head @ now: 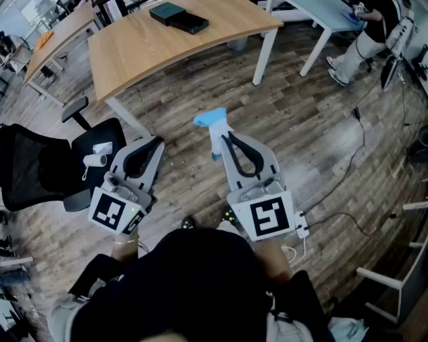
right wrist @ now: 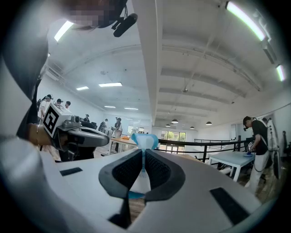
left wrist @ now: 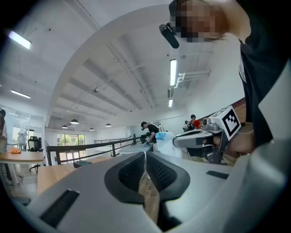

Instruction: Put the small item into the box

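My right gripper (head: 225, 137) is shut on a small white packet with a light-blue top (head: 212, 128), held over the wood floor in front of me. In the right gripper view the packet (right wrist: 144, 142) stands upright, pinched between the dark pads (right wrist: 128, 170). My left gripper (head: 158, 141) is shut with nothing in it; its pads (left wrist: 134, 170) meet at the tip. The left gripper view also catches the right gripper (left wrist: 200, 137) and the packet (left wrist: 165, 142). A dark box (head: 168, 12) with a black tray (head: 190, 25) beside it lies on the far wooden table (head: 134, 50).
A black office chair (head: 33, 170) stands at my left with a white roll (head: 94, 160) on its seat. A white table (head: 324, 13) and a person (head: 371, 30) are at the far right. Cables (head: 362, 137) trail across the floor on the right.
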Motion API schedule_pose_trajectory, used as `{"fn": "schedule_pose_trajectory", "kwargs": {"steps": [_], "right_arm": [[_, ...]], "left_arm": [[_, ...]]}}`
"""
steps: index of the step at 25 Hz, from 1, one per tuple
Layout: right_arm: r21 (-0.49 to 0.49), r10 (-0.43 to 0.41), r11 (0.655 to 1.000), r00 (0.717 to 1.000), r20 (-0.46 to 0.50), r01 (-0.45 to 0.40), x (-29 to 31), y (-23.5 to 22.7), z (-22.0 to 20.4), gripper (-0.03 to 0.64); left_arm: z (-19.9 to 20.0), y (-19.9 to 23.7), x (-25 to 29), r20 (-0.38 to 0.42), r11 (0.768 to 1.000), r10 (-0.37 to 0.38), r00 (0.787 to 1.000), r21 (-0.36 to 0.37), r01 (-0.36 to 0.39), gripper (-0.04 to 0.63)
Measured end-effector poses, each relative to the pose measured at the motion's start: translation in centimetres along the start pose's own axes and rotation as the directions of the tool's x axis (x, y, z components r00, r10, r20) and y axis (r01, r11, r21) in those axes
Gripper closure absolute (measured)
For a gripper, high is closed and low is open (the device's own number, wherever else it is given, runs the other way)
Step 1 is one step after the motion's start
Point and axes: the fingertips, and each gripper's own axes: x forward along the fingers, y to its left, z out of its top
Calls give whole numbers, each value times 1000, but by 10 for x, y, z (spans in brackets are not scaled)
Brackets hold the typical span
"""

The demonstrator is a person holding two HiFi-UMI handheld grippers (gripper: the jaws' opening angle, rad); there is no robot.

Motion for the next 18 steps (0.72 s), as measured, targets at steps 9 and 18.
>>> {"fn": "schedule_pose_trajectory", "kwargs": {"steps": [9, 18], "right_arm": [[23, 25, 999, 999, 23, -25, -1, -30, -2, 581], [27, 62, 998, 997, 37, -63, -8, -63, -8, 581]], "left_arm": [[4, -10, 26, 3, 1000, 26, 1000, 6, -26, 568], [8, -29, 55, -6, 998, 59, 998, 18, -58, 569]]}}
